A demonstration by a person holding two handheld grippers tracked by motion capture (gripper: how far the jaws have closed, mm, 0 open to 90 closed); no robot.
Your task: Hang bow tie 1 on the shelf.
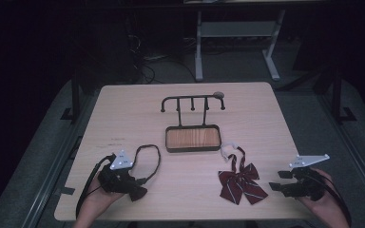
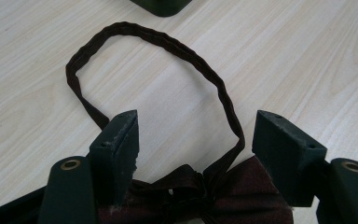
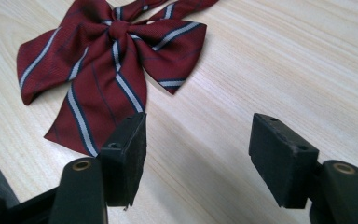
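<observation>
A dark bow tie [image 1: 136, 192] lies at the front left of the table, and its thin strap [image 1: 151, 160] loops away toward the tray. My left gripper [image 1: 130, 183] is over it, held in a hand. In the left gripper view the jaws of this gripper [image 2: 196, 126] stand wide apart, with the dark bow [image 2: 209, 193] low between them and the strap loop [image 2: 168, 46] ahead. A red bow tie with pale stripes [image 1: 241, 183] lies flat at the front right. Just right of it, my right gripper [image 1: 279, 180] points left at it. This gripper [image 3: 198, 135] is open over bare wood, short of the red bow [image 3: 102, 60].
A dark tray with a wooden floor [image 1: 192, 149] sits mid-table, its corner [image 2: 163, 5] at the top of the left gripper view. Behind it stands a black rack with several hooks [image 1: 192, 99]. A white strap end [image 1: 228, 150] lies by the red bow. The table's front edge is near both hands.
</observation>
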